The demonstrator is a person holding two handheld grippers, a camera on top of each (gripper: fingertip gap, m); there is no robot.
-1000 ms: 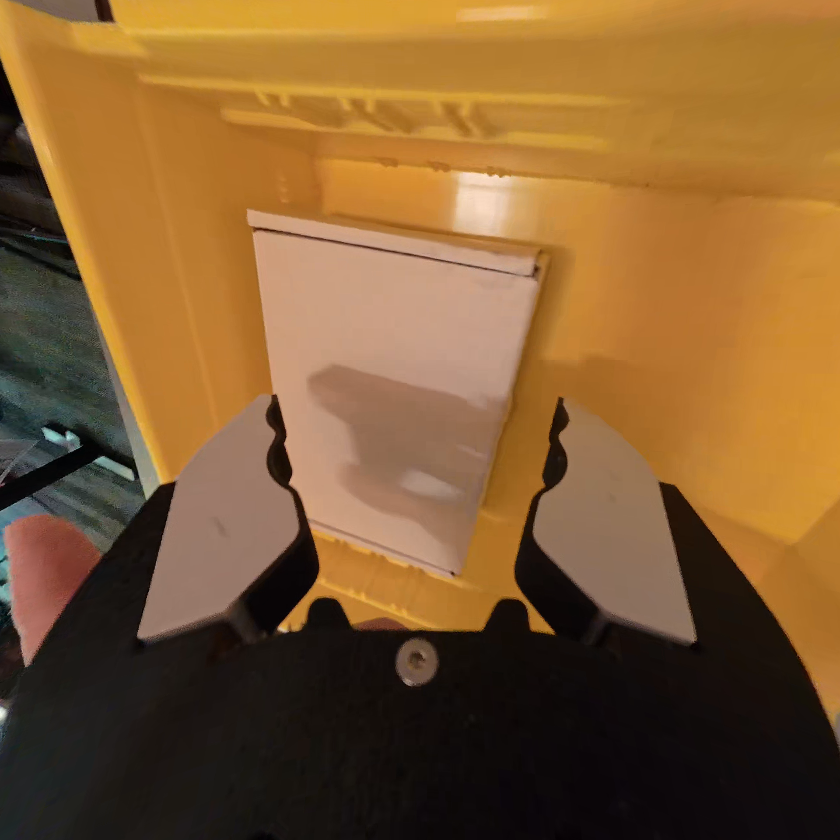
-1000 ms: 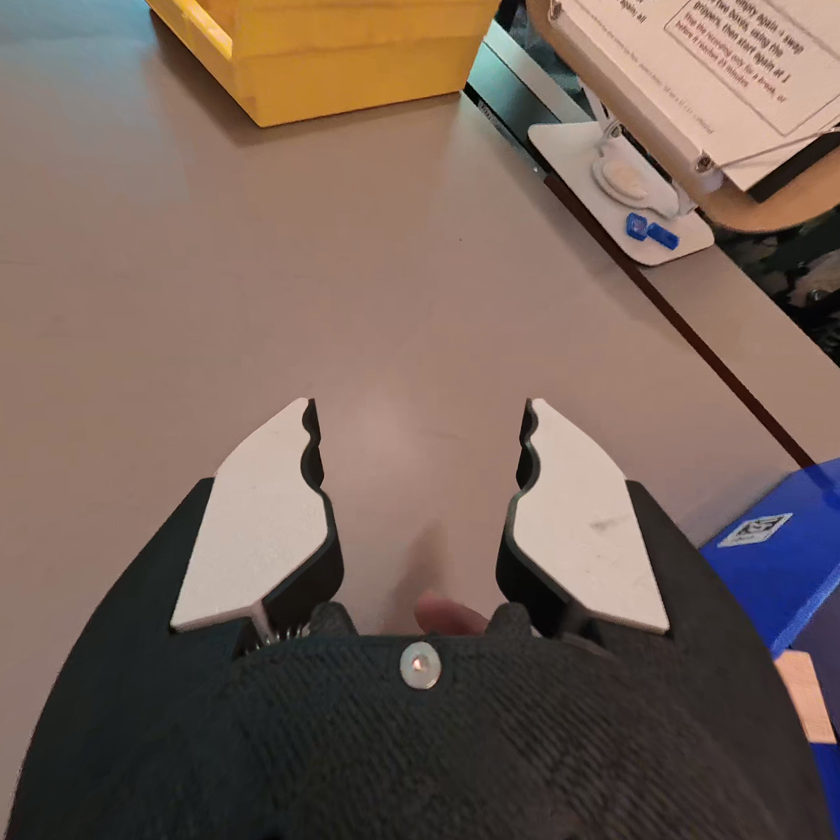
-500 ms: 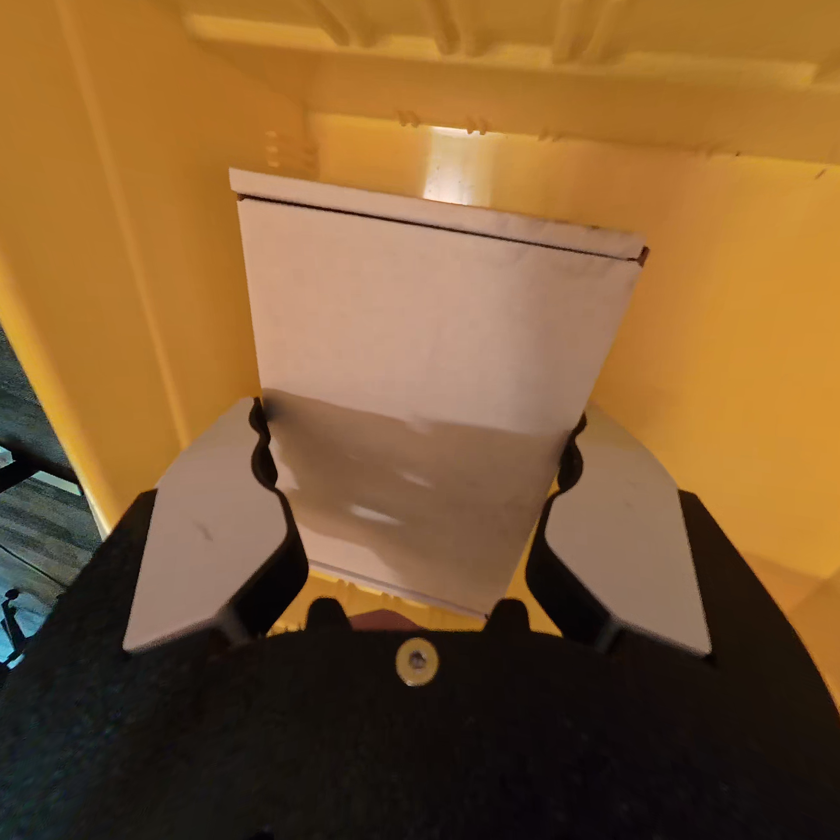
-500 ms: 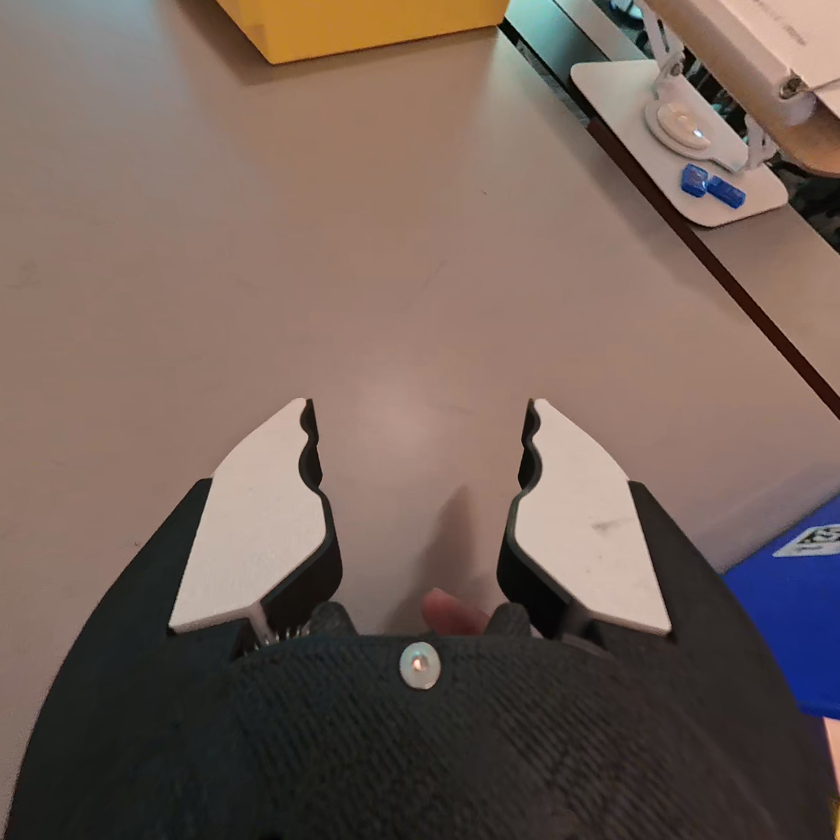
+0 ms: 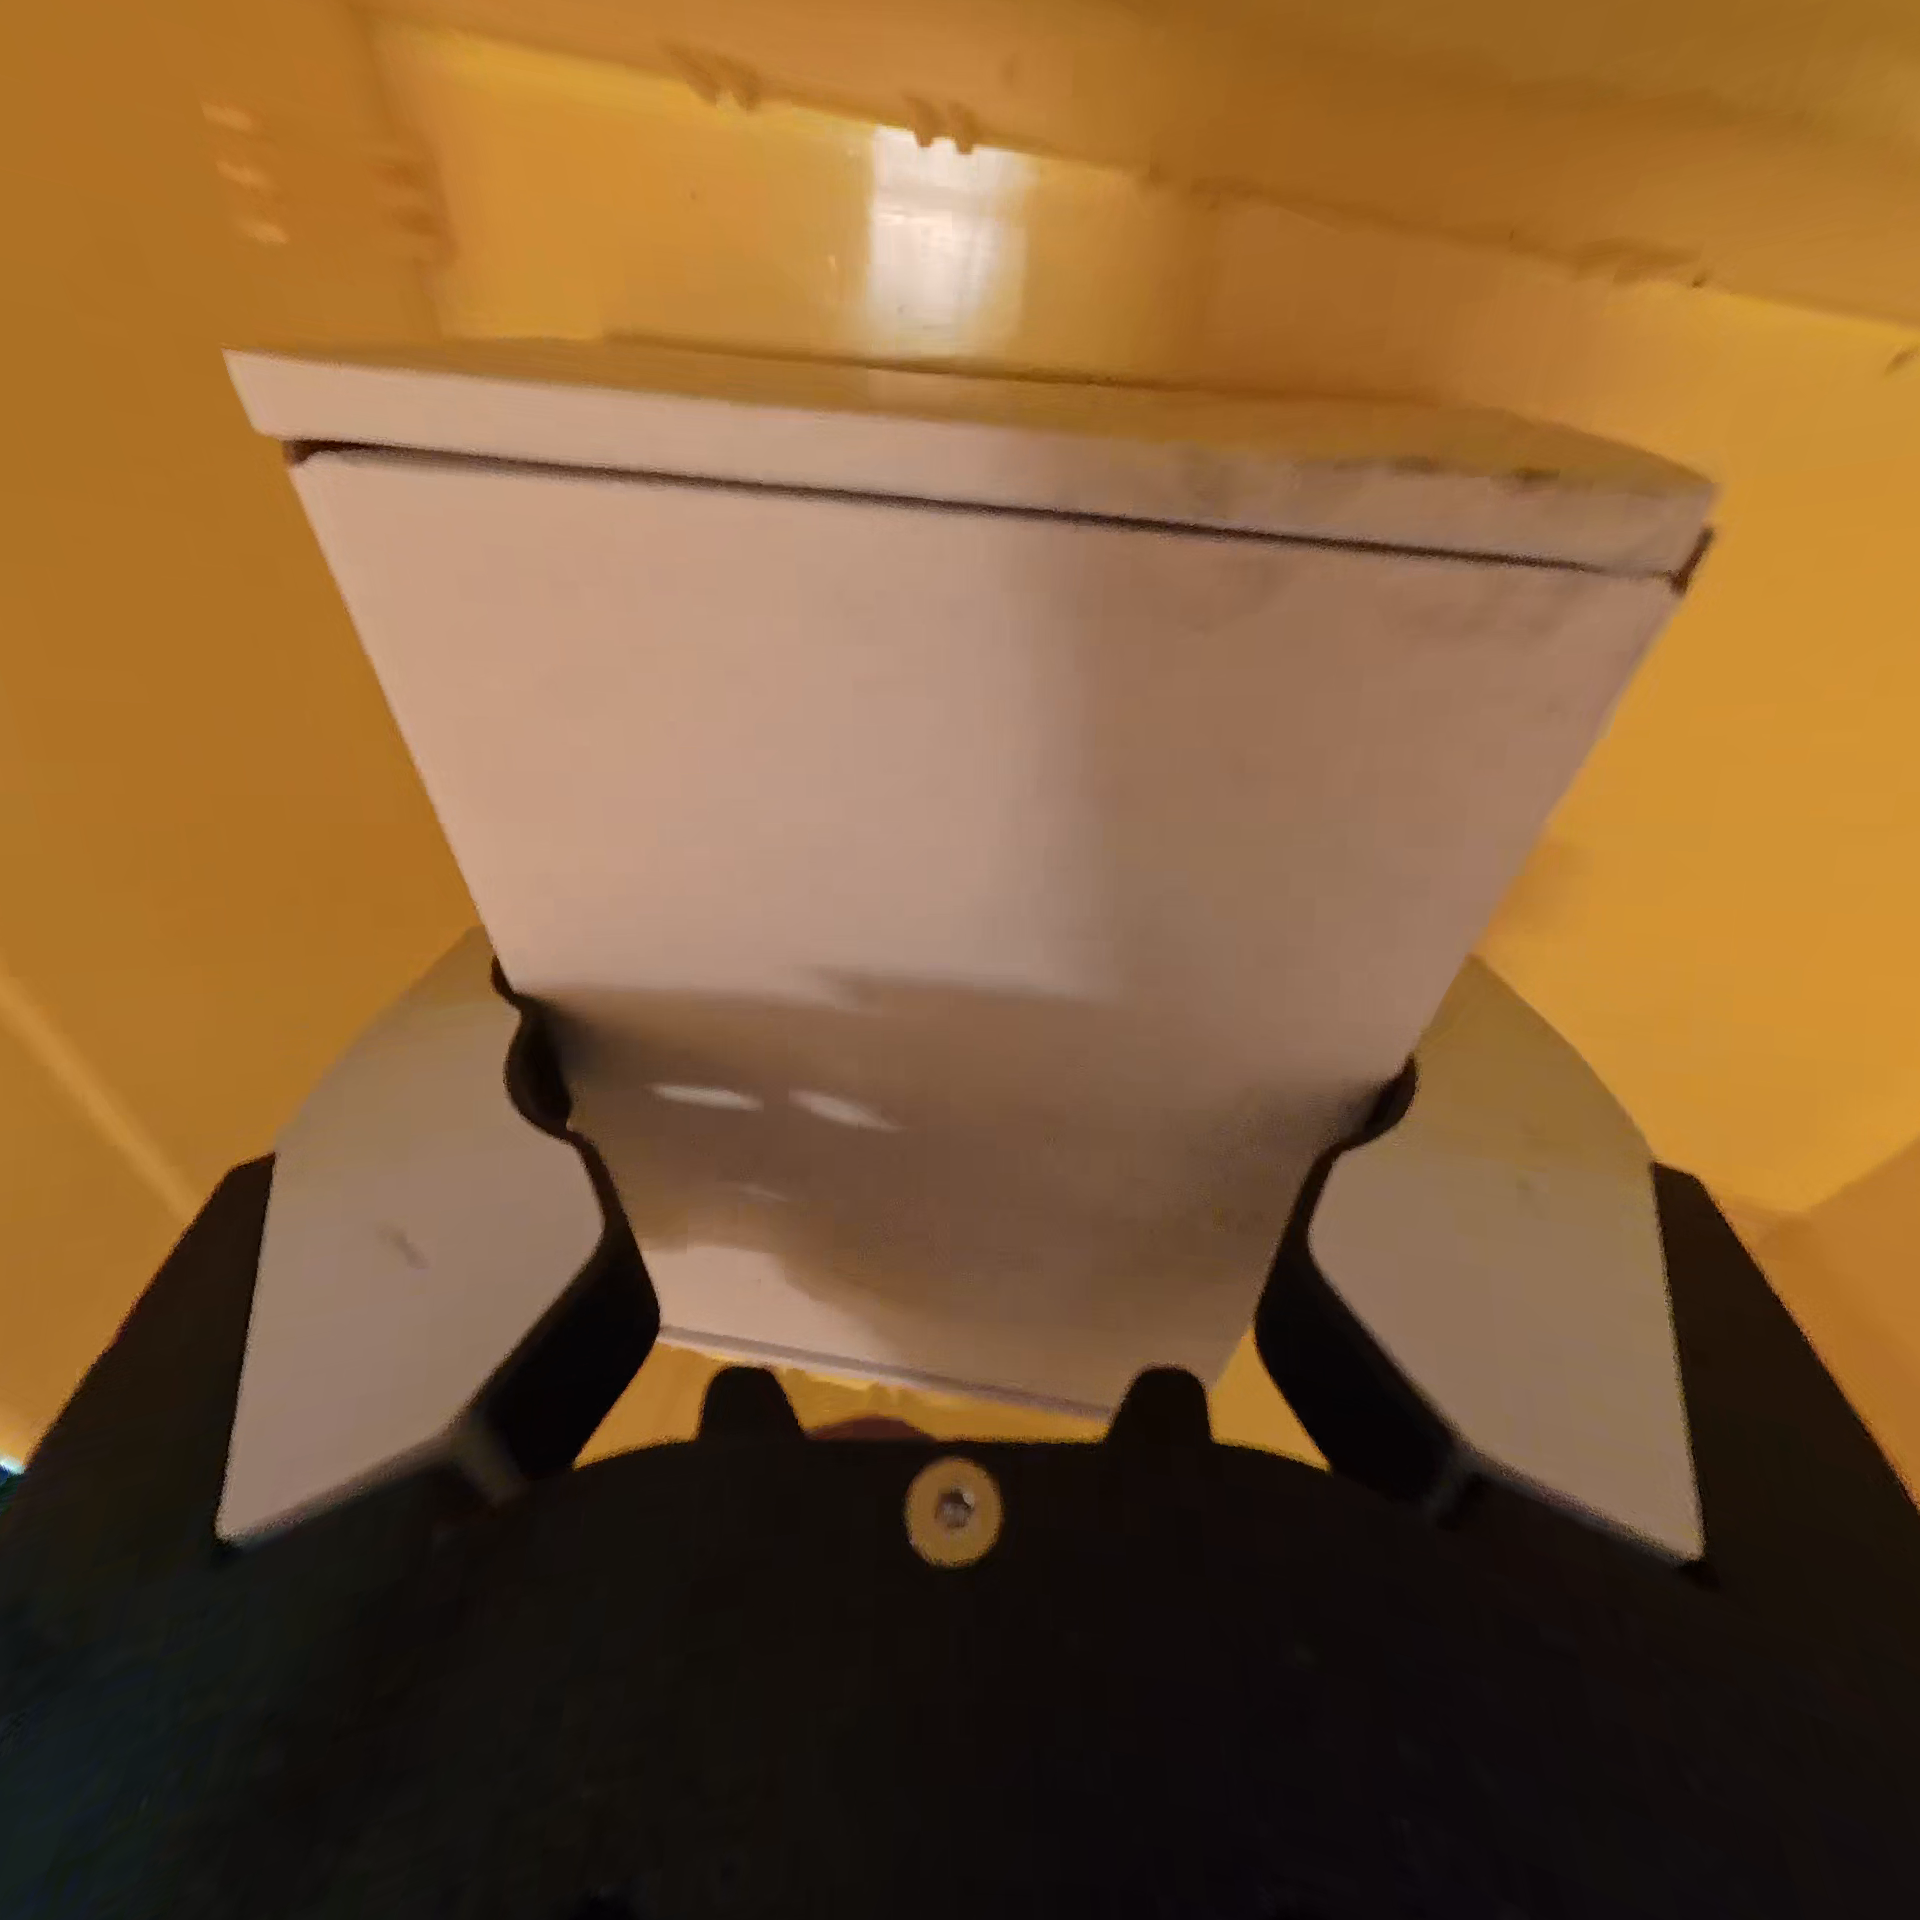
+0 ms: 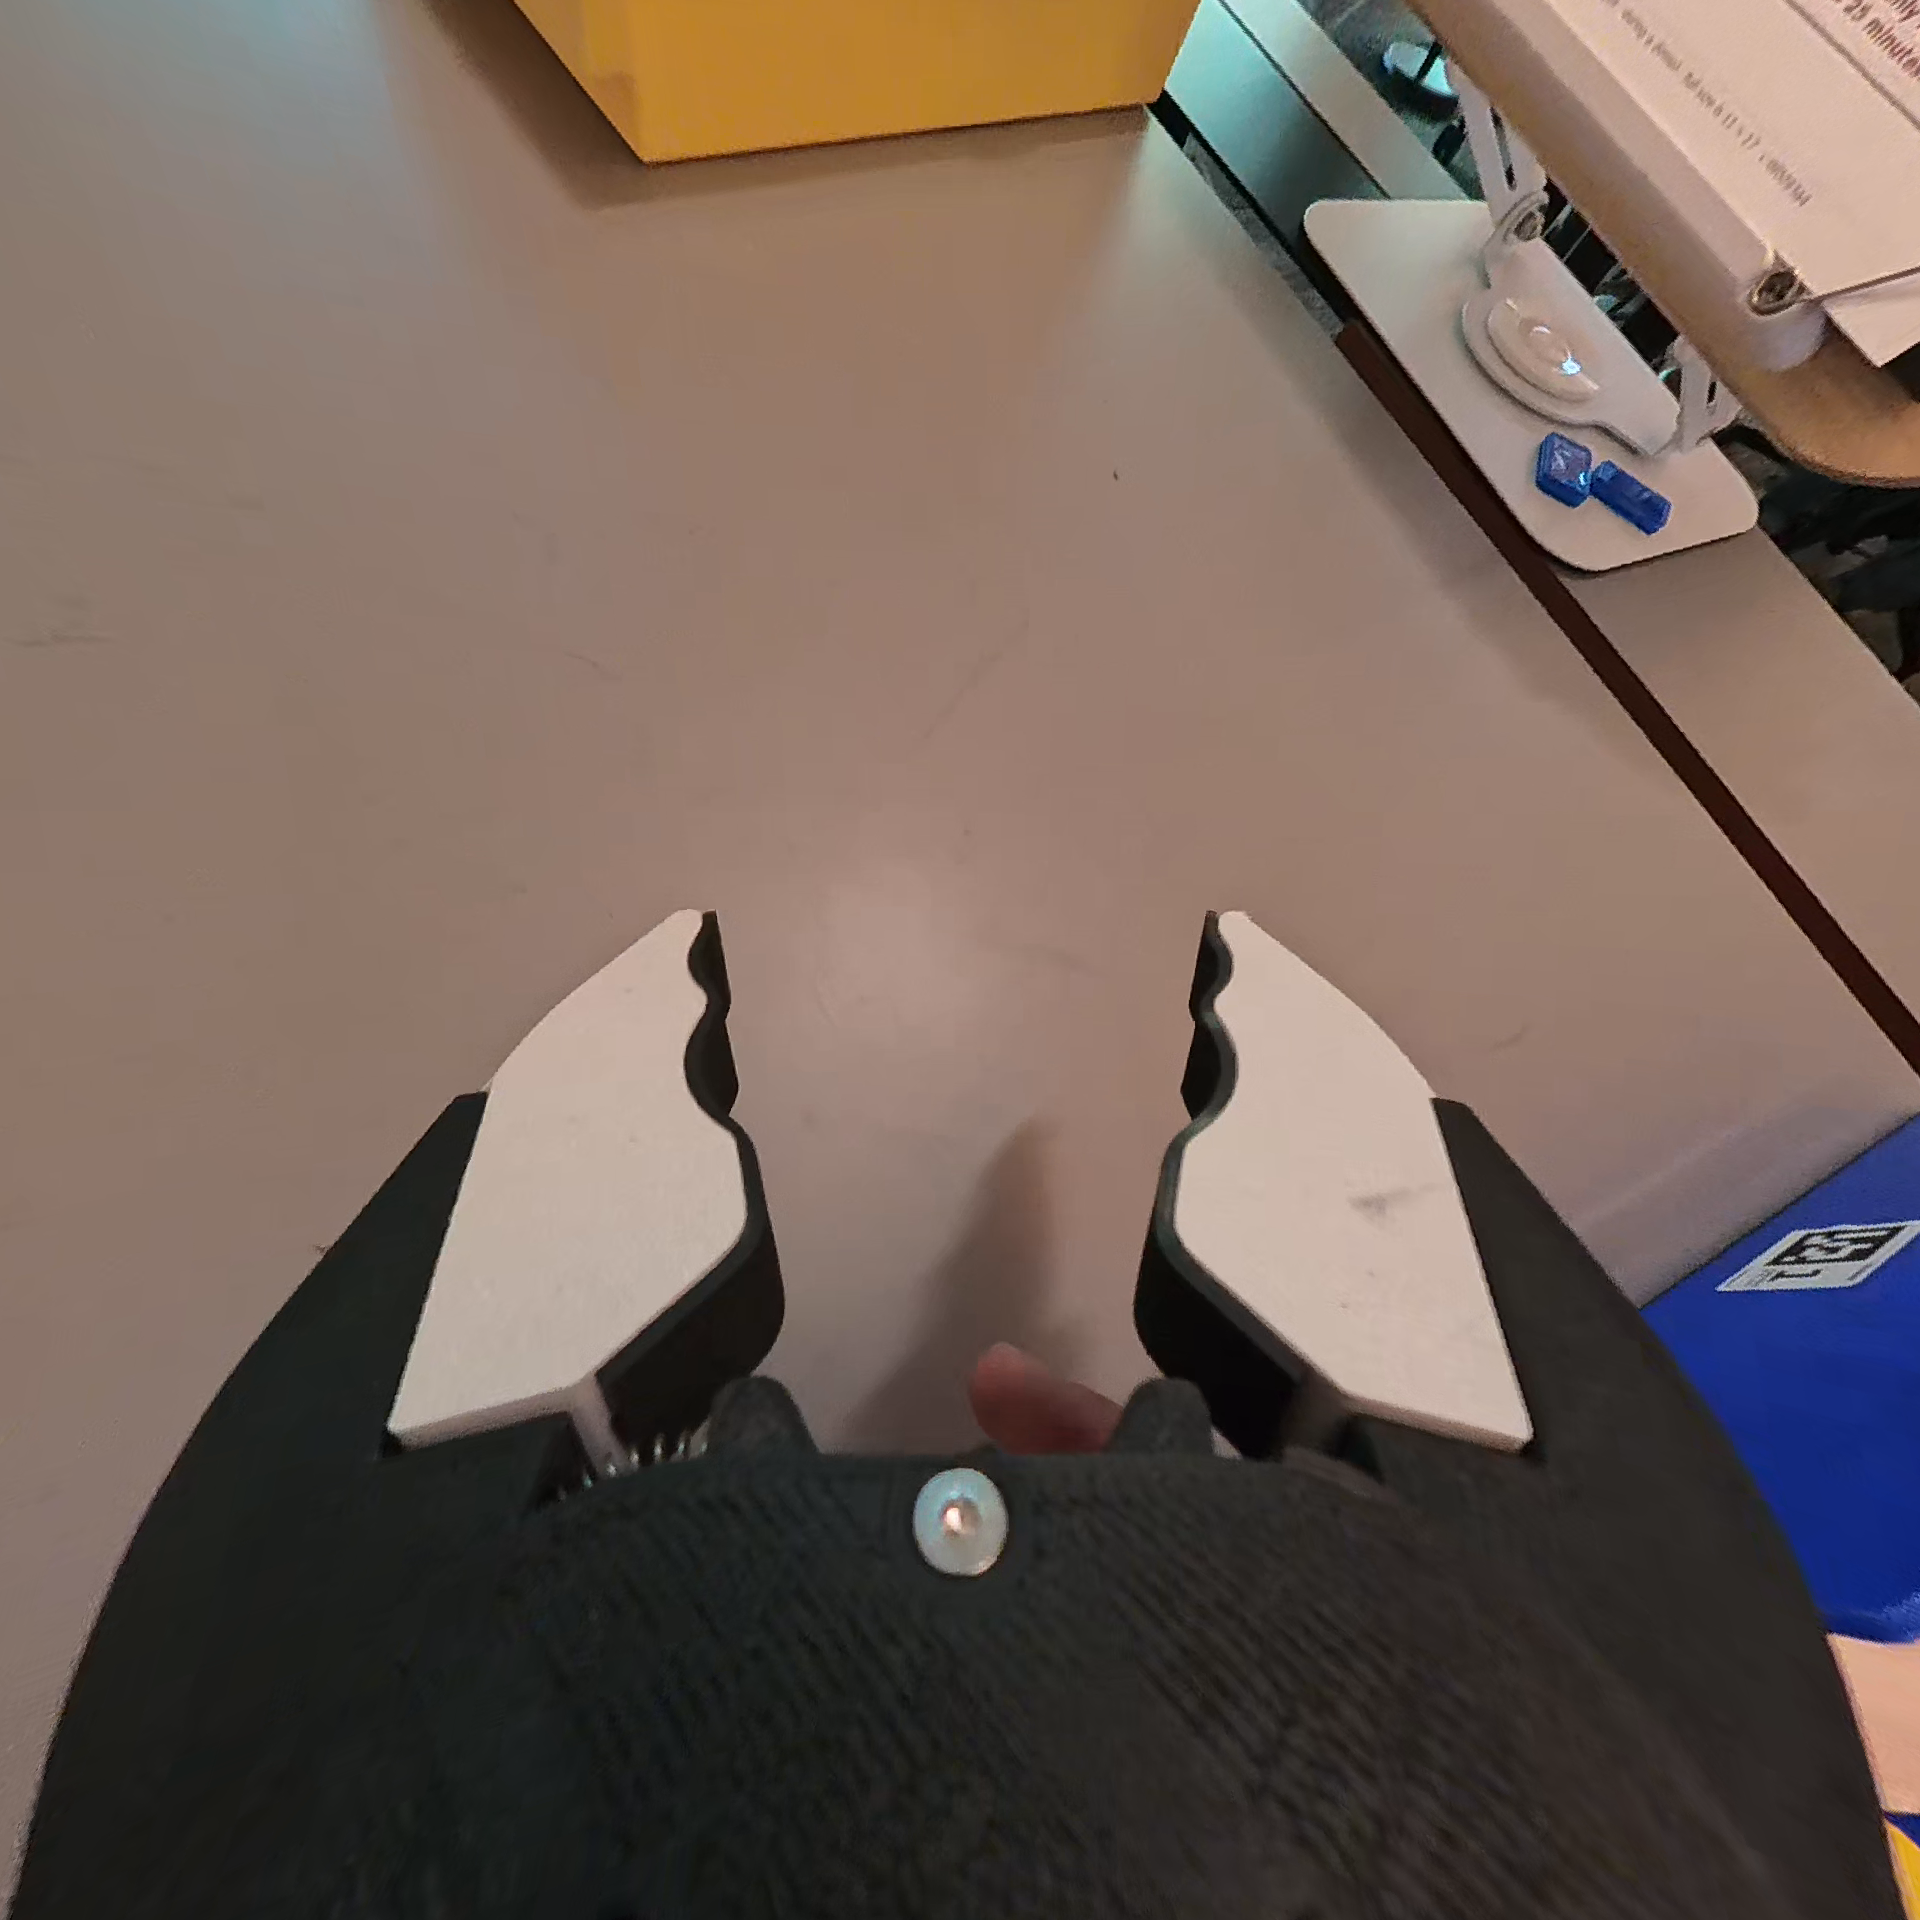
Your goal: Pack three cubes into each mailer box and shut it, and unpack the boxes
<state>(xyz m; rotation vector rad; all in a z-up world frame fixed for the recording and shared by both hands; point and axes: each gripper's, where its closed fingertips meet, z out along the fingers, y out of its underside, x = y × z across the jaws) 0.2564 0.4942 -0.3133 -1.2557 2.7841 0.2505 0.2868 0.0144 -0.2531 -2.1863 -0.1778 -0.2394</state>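
Closer now than 1 second ago, my left gripper (image 5: 951,1049) has pushed deep into the yellow bin (image 5: 1662,727), and its 2 spread fingers bracket the white mailer box (image 5: 935,748) — touching its sides, though I cannot tell if they clamp it. I judge I'm fetching it to unpack. Smooth matte cardboard, lid shut, lies on glossy plastic. My right gripper (image 6: 961,1029) hangs released above the bare grey table (image 6: 520,520).
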